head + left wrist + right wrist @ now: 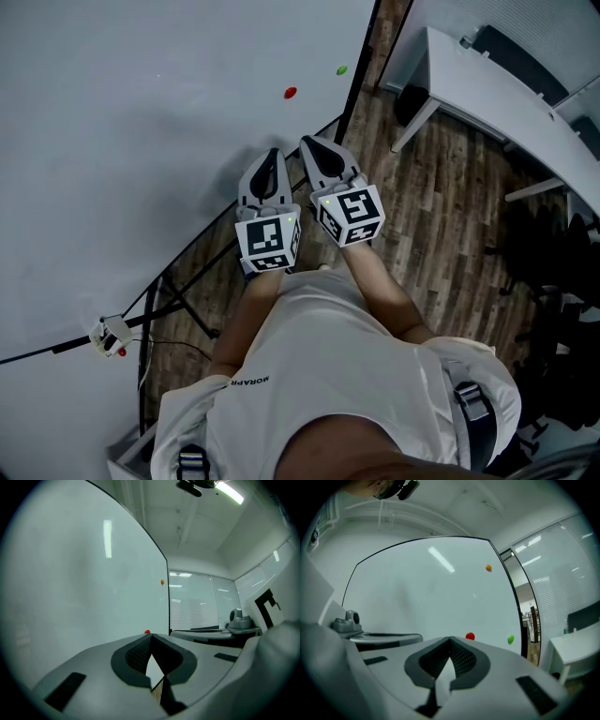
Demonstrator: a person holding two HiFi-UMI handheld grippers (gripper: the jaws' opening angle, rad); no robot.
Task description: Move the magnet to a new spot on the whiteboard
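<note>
The whiteboard fills the left of the head view. A red magnet and a green magnet stick to it near its right edge. Both grippers point at the board a short way below the red magnet, side by side and apart from it. My left gripper is shut with nothing in it, and so is my right gripper. In the right gripper view the red magnet shows just past the closed tips, with the green magnet to its right and an orange magnet higher up.
The board's black frame edge and stand legs run beside me over the wooden floor. A white desk stands at the right, with dark chairs beyond. A small clip hangs at the board's lower edge.
</note>
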